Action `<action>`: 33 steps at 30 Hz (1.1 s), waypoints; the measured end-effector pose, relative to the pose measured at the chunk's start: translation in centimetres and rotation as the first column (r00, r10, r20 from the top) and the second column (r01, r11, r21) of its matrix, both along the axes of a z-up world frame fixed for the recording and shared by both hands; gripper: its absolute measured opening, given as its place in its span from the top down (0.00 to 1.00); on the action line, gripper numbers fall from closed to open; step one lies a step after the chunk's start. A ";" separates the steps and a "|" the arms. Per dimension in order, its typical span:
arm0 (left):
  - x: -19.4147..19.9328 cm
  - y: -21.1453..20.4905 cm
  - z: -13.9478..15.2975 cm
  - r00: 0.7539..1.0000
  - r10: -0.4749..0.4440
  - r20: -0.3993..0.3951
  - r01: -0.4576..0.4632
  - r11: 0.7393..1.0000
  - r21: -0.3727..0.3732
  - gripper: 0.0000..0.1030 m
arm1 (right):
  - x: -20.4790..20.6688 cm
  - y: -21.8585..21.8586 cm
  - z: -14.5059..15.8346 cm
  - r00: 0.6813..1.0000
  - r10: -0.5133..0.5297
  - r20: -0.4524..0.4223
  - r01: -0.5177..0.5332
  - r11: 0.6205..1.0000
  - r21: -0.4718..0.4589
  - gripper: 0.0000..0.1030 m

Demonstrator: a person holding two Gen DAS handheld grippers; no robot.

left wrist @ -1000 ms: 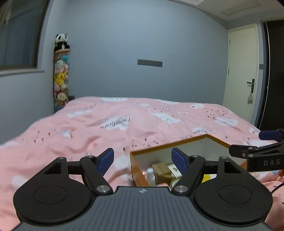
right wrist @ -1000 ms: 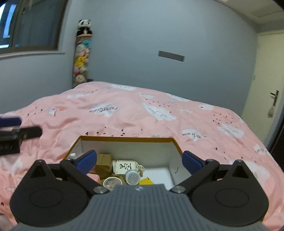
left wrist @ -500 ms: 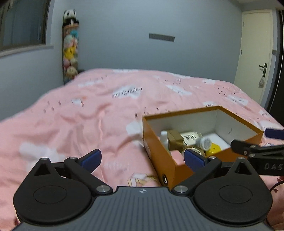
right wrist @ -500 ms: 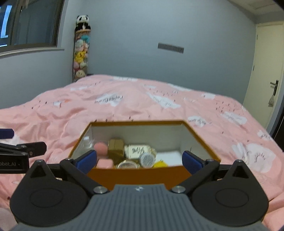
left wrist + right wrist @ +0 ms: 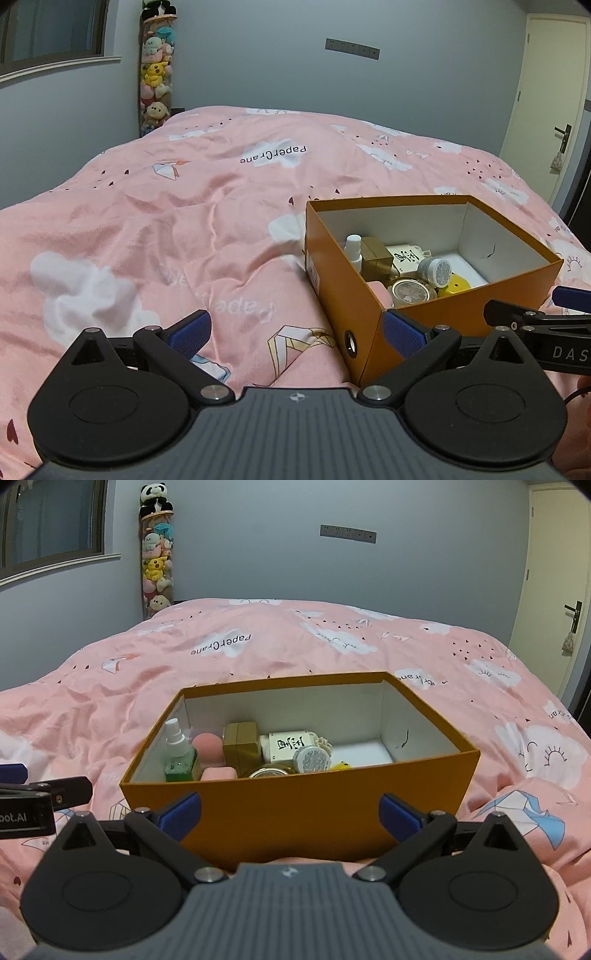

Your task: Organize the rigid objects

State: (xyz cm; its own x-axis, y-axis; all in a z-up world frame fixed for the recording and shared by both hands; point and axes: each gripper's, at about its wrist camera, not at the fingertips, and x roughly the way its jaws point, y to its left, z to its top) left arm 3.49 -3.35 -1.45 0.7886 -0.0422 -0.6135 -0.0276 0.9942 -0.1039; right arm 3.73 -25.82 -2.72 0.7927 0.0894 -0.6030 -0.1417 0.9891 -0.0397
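Note:
An open orange cardboard box (image 5: 424, 775) (image 5: 332, 280) sits on the pink bedspread (image 5: 110, 709). Inside it are a green spray bottle (image 5: 179, 757), a gold carton (image 5: 242, 746), a white carton with black characters (image 5: 290, 746), a silver-lidded jar (image 5: 312, 760), a round tin (image 5: 413, 291), pink pieces (image 5: 207, 744) and a yellow piece (image 5: 456, 284). My right gripper (image 5: 291, 810) is open just in front of the box's near wall. My left gripper (image 5: 295, 332) is open at the box's near left corner, holding nothing.
The bedspread (image 5: 166, 221) stretches wide to the left and behind the box. A tall tube of plush toys (image 5: 157, 74) stands in the far left corner under a window. A door (image 5: 546, 92) is at the right. Grey walls surround the bed.
Both grippers have sunk and tipped downward, so the box and its contents now show fully. The left gripper's jaws have spread wider.

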 end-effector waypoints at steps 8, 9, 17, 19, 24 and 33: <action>0.1 0.2 0.1 1.000 0.018 -0.009 -0.018 1.000 -0.002 0.00 | 0.1 -0.1 -0.1 1.000 -0.007 -0.004 0.007 1.000 0.006 0.03; 0.1 0.2 0.1 1.000 0.019 -0.010 -0.019 1.000 -0.002 0.00 | 0.1 -0.1 -0.1 1.000 -0.006 -0.004 0.006 1.000 0.005 0.02; 0.2 0.1 0.0 0.999 0.029 -0.022 -0.029 1.000 0.004 0.00 | 0.1 0.2 -0.3 1.000 0.011 -0.005 -0.012 1.000 -0.008 0.02; 0.2 0.2 -0.1 0.999 0.032 -0.027 -0.032 0.999 0.003 0.00 | 0.2 0.2 -0.3 1.000 0.011 -0.009 -0.011 1.000 -0.005 0.03; 0.2 0.2 -0.1 0.999 0.033 -0.027 -0.033 0.999 0.002 0.00 | 0.3 0.2 -0.5 1.000 0.009 -0.019 -0.009 1.000 0.001 0.03; 0.1 0.2 -0.1 0.999 0.032 -0.022 -0.032 0.999 0.003 0.00 | 0.4 0.3 -0.6 1.000 0.013 -0.023 -0.013 1.000 0.000 0.03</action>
